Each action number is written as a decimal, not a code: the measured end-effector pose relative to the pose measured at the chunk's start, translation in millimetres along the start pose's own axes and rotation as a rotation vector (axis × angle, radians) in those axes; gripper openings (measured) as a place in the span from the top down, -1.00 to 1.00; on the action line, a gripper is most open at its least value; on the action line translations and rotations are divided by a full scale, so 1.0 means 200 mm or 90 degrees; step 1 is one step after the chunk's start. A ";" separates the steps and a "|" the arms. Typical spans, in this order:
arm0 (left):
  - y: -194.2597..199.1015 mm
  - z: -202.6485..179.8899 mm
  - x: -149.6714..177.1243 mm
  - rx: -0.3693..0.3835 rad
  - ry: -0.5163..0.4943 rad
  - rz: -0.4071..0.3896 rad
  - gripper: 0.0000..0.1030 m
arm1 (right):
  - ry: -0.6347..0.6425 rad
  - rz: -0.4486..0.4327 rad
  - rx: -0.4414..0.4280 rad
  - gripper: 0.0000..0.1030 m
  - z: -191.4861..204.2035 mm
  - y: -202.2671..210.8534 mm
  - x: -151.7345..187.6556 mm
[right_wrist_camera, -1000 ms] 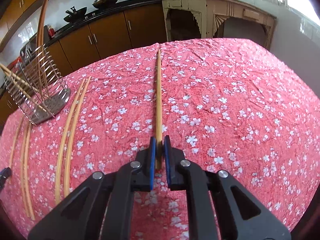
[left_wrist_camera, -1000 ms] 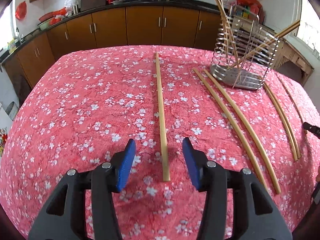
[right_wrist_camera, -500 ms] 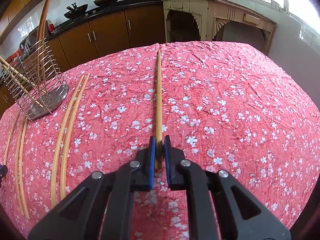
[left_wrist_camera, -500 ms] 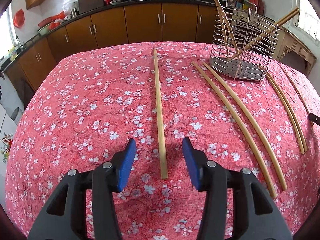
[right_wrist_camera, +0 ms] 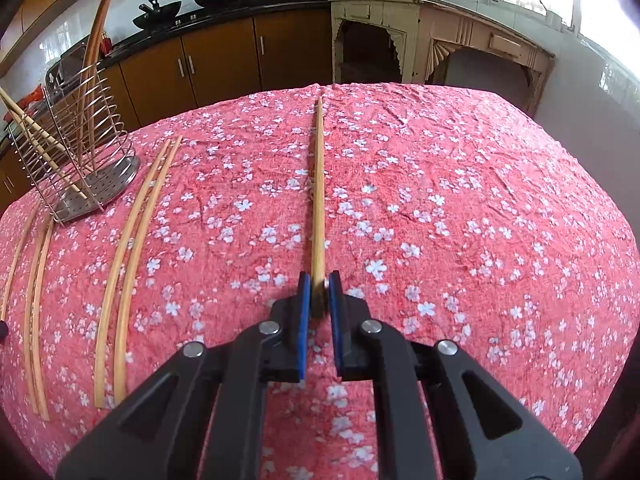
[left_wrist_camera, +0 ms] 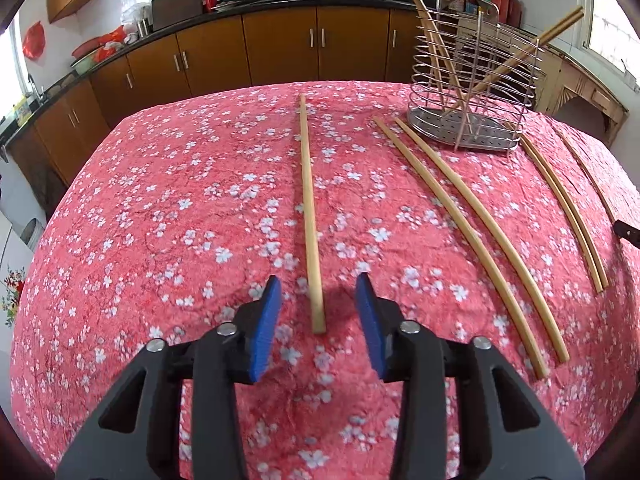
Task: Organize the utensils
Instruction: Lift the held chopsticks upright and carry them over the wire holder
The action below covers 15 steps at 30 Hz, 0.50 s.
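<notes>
A long bamboo chopstick [left_wrist_camera: 309,216] lies on the red flowered tablecloth [left_wrist_camera: 160,220]. Its near end sits between the blue pads of my left gripper [left_wrist_camera: 318,298], whose jaws are closing with a gap still on both sides. In the right wrist view my right gripper [right_wrist_camera: 319,285] is shut on the near end of another chopstick [right_wrist_camera: 318,196] that runs away across the cloth. A wire utensil holder [left_wrist_camera: 474,88] with several chopsticks standing in it is at the far right of the left view and the far left [right_wrist_camera: 76,148] of the right view.
Two pairs of loose chopsticks [left_wrist_camera: 476,236] [left_wrist_camera: 568,208] lie on the cloth beside the holder, seen again [right_wrist_camera: 128,248] left of my right gripper. Brown kitchen cabinets [left_wrist_camera: 280,48] run behind the table. A cream sideboard [right_wrist_camera: 440,44] stands at the back right.
My left gripper's jaws have narrowed around the chopstick's near end, and it has crept slightly forward. The right gripper and its chopstick have stayed put.
</notes>
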State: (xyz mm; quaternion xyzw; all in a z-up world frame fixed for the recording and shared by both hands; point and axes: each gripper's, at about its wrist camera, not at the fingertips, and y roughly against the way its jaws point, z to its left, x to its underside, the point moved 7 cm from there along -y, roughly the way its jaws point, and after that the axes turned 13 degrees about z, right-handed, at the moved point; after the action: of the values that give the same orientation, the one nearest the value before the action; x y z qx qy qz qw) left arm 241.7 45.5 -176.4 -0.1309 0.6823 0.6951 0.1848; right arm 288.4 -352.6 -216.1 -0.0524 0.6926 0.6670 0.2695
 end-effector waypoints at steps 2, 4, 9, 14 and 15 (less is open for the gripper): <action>0.01 -0.01 0.01 -0.002 -0.003 -0.001 0.49 | 0.004 0.000 0.006 0.79 0.00 0.01 0.01; 0.01 -0.03 0.01 -0.004 -0.008 -0.002 0.67 | 0.006 0.000 0.007 0.80 0.01 0.01 0.02; 0.02 -0.04 0.02 0.002 -0.006 0.001 0.86 | -0.003 -0.002 -0.012 0.84 0.00 0.02 0.03; 0.04 0.00 0.04 0.006 -0.002 -0.007 0.87 | -0.004 -0.028 -0.018 0.84 -0.03 0.07 0.05; 0.07 0.02 0.04 0.007 0.000 -0.018 0.87 | -0.004 -0.036 -0.018 0.84 -0.04 0.09 0.04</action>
State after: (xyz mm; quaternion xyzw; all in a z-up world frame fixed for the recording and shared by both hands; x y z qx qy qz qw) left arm 229.4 49.6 -167.5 -0.1394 0.6843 0.6887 0.1949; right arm 271.2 -355.0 -204.4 -0.0738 0.6806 0.6689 0.2898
